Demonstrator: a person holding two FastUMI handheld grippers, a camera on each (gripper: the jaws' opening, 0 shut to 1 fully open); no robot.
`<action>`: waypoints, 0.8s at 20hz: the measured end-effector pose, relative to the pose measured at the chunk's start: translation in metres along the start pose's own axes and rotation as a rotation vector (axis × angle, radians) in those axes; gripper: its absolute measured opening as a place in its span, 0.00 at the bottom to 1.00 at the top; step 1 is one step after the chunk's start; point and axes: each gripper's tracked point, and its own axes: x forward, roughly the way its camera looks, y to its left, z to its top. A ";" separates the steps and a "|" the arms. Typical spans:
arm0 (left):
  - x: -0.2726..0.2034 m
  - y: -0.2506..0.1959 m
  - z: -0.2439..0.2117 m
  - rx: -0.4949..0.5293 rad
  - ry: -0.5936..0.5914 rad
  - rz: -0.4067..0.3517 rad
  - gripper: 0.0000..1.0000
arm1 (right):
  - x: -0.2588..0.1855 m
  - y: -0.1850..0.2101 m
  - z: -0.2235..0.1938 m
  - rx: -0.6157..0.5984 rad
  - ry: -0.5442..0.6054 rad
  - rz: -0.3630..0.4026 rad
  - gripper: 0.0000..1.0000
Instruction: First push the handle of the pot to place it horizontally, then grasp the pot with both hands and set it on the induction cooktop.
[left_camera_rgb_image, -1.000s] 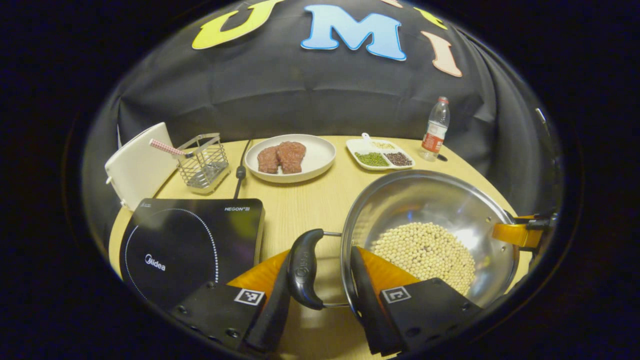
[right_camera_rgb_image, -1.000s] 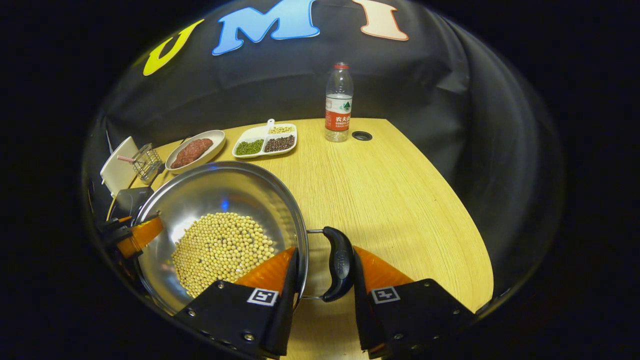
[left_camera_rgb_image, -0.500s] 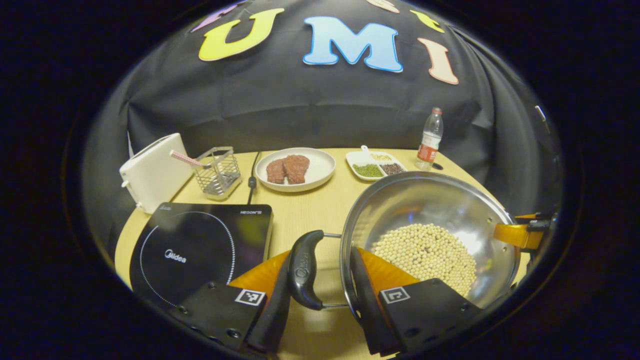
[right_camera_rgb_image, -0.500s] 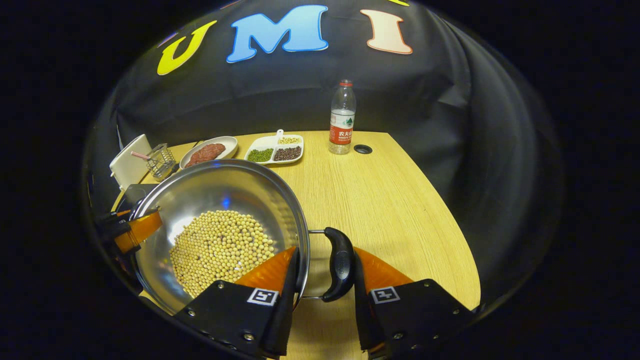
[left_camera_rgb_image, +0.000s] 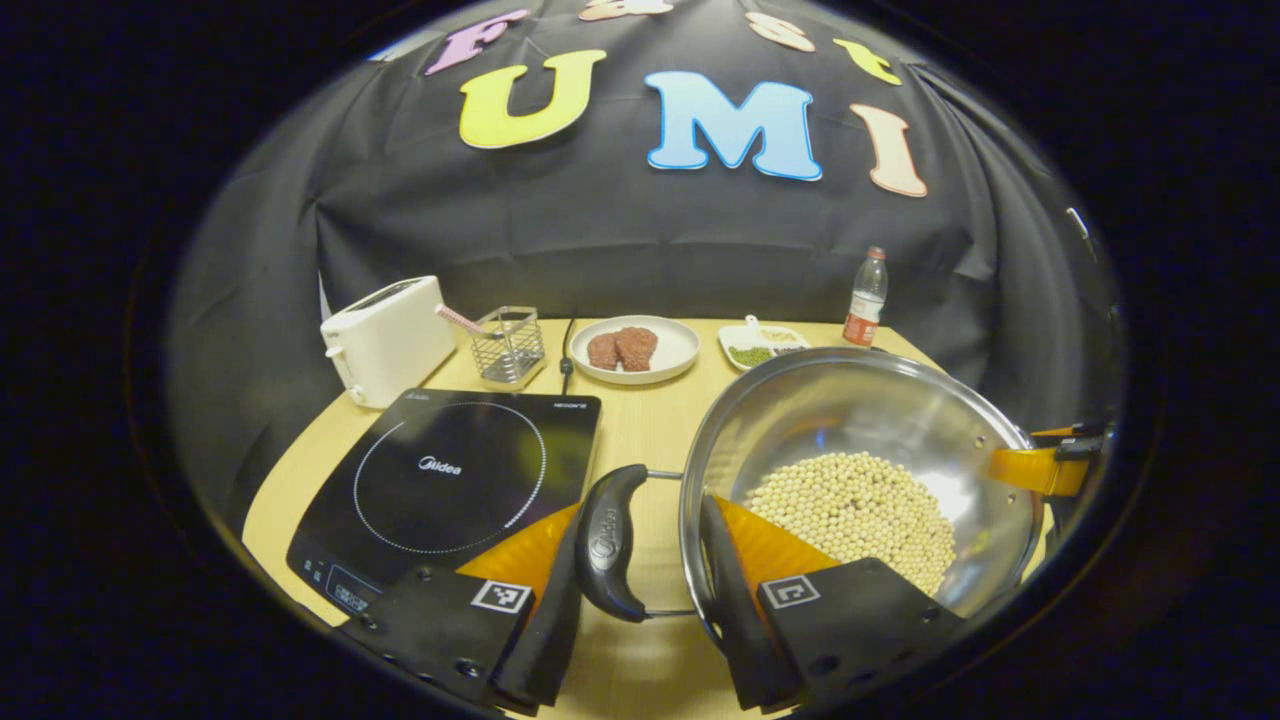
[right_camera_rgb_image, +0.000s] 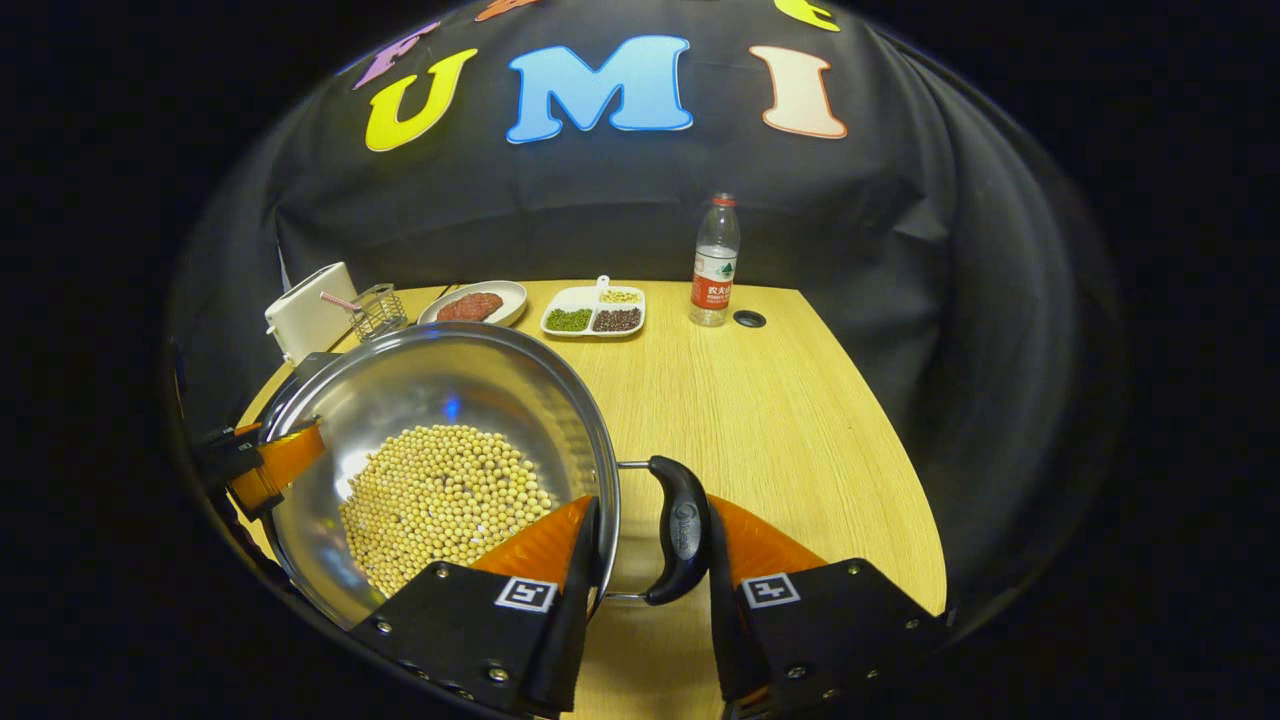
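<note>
A steel pot (left_camera_rgb_image: 860, 420) holding soybeans (left_camera_rgb_image: 850, 510) hangs above the wooden table (right_camera_rgb_image: 780, 400), tilted little if at all. My left gripper (left_camera_rgb_image: 640, 560) is shut on the pot's black left handle (left_camera_rgb_image: 608, 545) and the rim, one finger outside the handle and one inside the pot. My right gripper (right_camera_rgb_image: 645, 540) is shut the same way on the pot's right handle (right_camera_rgb_image: 685, 525). The pot (right_camera_rgb_image: 440, 390) spans the gap between both grippers. A black induction cooktop (left_camera_rgb_image: 450, 470) lies on the table, left of the pot and below it.
A white toaster (left_camera_rgb_image: 385, 338), a wire basket (left_camera_rgb_image: 508, 345), a plate of meat (left_camera_rgb_image: 630, 350), a divided dish of beans (left_camera_rgb_image: 755, 345) and a water bottle (left_camera_rgb_image: 865, 298) line the table's back. A cable (left_camera_rgb_image: 566, 350) runs behind the cooktop.
Both grippers have risen and drawn back with the pot between them, so the table and its things look smaller and lower. The whole cooktop now shows in the left gripper view.
</note>
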 end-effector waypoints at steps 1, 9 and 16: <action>-0.001 0.007 0.000 0.001 -0.001 0.000 0.69 | -0.002 0.006 0.001 0.006 0.002 -0.001 0.53; 0.006 0.067 0.014 0.015 0.003 -0.018 0.69 | -0.004 0.065 0.009 0.022 0.015 -0.021 0.53; 0.026 0.127 0.019 0.012 0.006 -0.021 0.69 | 0.010 0.119 0.022 0.024 0.025 -0.030 0.53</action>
